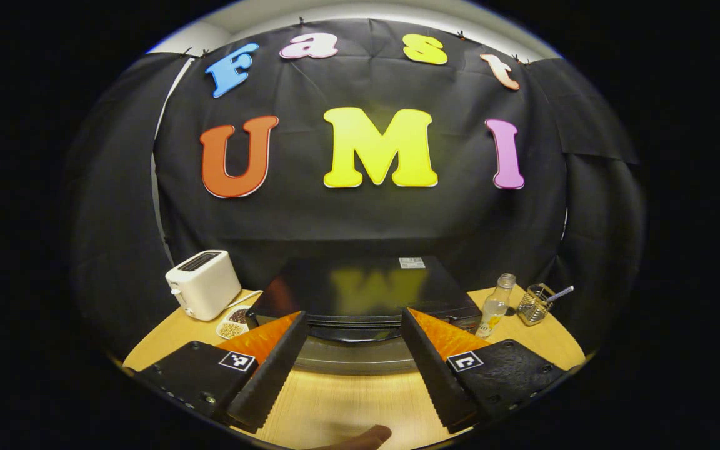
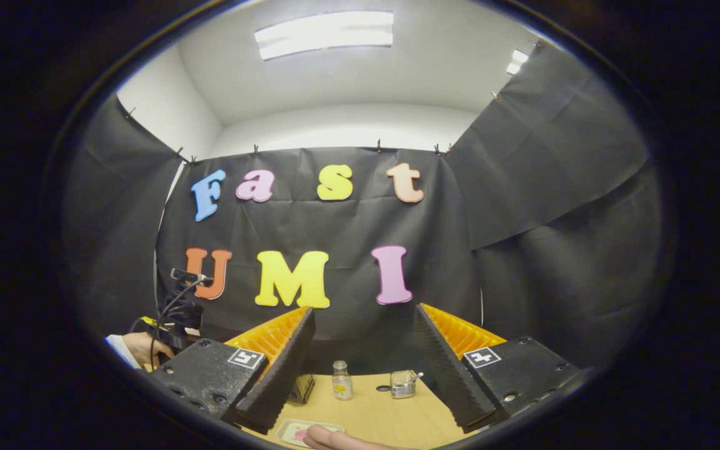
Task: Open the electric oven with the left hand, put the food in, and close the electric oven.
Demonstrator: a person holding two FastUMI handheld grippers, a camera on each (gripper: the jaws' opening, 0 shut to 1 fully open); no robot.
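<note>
The electric oven [image 1: 360, 300] sits low in the middle of the left gripper view, a black box with a glossy top at the back of the wooden table [image 1: 347, 400], its door shut and its front rim showing between the two fingers of the left gripper [image 1: 355, 369]. Those fingers stand wide apart with nothing between them, hanging just in front of the oven without touching it. To the left of the oven in that frame is a white toaster [image 1: 204, 284], and just below it a small divided dish [image 1: 233, 324] with something grainy in it. On the oven's right stand a clear bottle [image 1: 496, 307] and a little wire basket [image 1: 536, 304] with a utensil poking out. In the right gripper view the right gripper [image 2: 363, 375] is also spread wide and holds nothing, raised above the table with the bottle and basket small between its fingers. At the bottom middle of that frame lies a pale tray [image 2: 300, 430] with something pink on it, which may be the food, though I cannot tell. At the lower left of that view a hand [image 2: 144, 347] with a white cuff holds the other gripper
</note>
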